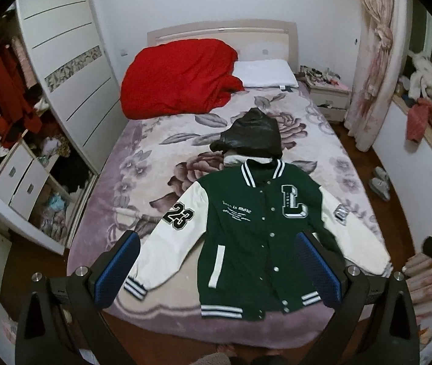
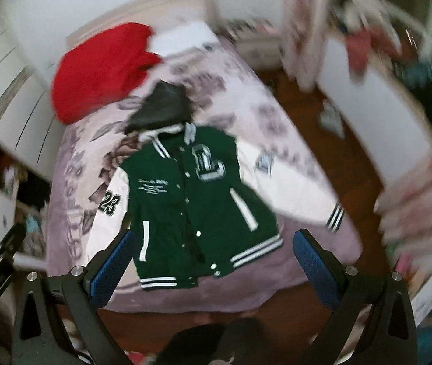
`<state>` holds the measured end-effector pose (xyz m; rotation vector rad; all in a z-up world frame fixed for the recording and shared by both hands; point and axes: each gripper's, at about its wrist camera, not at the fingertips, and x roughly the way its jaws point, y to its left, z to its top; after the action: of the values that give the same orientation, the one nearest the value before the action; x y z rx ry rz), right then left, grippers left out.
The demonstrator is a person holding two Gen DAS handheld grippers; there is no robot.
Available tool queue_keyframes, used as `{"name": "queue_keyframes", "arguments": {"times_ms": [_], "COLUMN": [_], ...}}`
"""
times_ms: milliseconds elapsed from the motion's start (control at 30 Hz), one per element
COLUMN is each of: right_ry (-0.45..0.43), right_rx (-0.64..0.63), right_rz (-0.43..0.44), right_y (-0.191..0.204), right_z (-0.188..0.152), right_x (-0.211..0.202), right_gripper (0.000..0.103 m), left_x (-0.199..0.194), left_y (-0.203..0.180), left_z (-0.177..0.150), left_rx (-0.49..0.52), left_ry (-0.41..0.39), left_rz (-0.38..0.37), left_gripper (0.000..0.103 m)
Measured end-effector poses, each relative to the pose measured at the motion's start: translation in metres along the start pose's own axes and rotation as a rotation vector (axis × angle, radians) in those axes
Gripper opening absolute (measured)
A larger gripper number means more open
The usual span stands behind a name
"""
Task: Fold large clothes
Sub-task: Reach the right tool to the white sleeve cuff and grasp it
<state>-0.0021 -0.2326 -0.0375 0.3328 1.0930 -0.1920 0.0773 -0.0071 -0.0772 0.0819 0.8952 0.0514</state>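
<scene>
Lying flat, buttoned and face-up on the floral bed blanket (image 1: 142, 158), the green varsity jacket (image 1: 255, 228) is spreading both sleeves; left gripper (image 1: 219, 269) and right gripper (image 2: 212, 269) are hovering wide, empty.

Jacket (image 1: 255, 228): matt green cloth body, smooth white sleeves w/ faint sheen, ribbed knit cuffs, shiny metal snaps. Hood (image 1: 254, 133) at 12 o'clock: glossy black, leather-like. Bed (image 1: 142, 164) cover: plush fleece. Left gripper (image 1: 216, 269) pads (image 1: 118, 269): blue, dimpled texture; matt black frame, metal bolts.
</scene>
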Motion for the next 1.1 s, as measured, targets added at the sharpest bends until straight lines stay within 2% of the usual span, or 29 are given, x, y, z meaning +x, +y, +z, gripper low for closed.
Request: {"name": "queue_keyframes", "arguments": {"times_ms": [33, 67, 100, 167, 233, 333, 433, 467, 600, 733, 800, 867, 933, 967, 1000, 1100], "right_ry": [0.018, 0.034, 0.054, 0.077, 0.101, 0.133, 0.182, 0.189, 0.222, 0.172, 0.116, 0.052, -0.002, -0.035, -0.062, -0.103], "right_rx": [0.045, 0.089, 0.146, 0.216, 0.324, 0.512, 0.741, 0.782, 1.015, 1.172, 1.231, 1.257, 1.275, 1.283, 1.284, 1.273], "right_rz": [-0.001, -0.005, -0.017, -0.043, -0.05, -0.03, -0.003, 0.009, 0.067, 0.146, 0.182, 0.2, 0.184, 0.191, 0.188, 0.188], "right_y": [-0.014, -0.03, -0.055, -0.086, -0.131, -0.207, -0.295, -0.31, -0.4, -0.441, -0.46, -0.468, -0.468, -0.468, -0.469, -0.476], "right_z": [0.0, -0.001, -0.004, -0.007, -0.016, -0.032, -0.062, -0.068, -0.103, -0.119, -0.117, -0.109, -0.1, -0.097, -0.091, -0.067], "right_x": [0.019, 0.041, 0.069, 0.104, 0.144, 0.213, 0.299, 0.315, 0.425, 0.486, 0.509, 0.518, 0.519, 0.518, 0.519, 0.511], "right_gripper": [0.102, 0.094, 0.078, 0.066, 0.067, 0.082, 0.083, 0.083, 0.083, 0.083, 0.085, 0.085, 0.084, 0.064, 0.021, 0.017], "left_x": [0.02, 0.041, 0.06, 0.095, 0.125, 0.178, 0.231, 0.243, 0.307, 0.357, 0.374, 0.387, 0.399, 0.404, 0.408, 0.419], "left_y": [-0.003, -0.006, -0.008, -0.015, -0.022, -0.045, -0.072, -0.078, -0.12, -0.156, -0.17, -0.183, -0.195, -0.202, -0.206, -0.222], "left_z": [-0.003, -0.007, -0.01, -0.018, -0.024, -0.041, -0.058, -0.062, -0.092, -0.11, -0.113, -0.113, -0.111, -0.11, -0.109, -0.105], "left_rx": [0.004, 0.009, 0.014, 0.017, 0.021, 0.023, 0.03, 0.033, 0.042, 0.054, 0.058, 0.067, 0.082, 0.089, 0.102, 0.145], "left_ry": [-0.003, 0.009, 0.031, 0.062, 0.09, 0.141, 0.219, 0.235, 0.327, 0.393, 0.413, 0.422, 0.423, 0.422, 0.419, 0.414], "left_rz": [0.004, 0.007, 0.008, 0.029, 0.048, 0.1, 0.135, 0.14, 0.179, 0.201, 0.202, 0.203, 0.19, 0.186, 0.181, 0.158], "left_gripper": [0.103, 0.103, 0.103, 0.103, 0.103, 0.103, 0.103, 0.103, 0.103, 0.103, 0.103, 0.103, 0.103, 0.103, 0.103, 0.103]}}
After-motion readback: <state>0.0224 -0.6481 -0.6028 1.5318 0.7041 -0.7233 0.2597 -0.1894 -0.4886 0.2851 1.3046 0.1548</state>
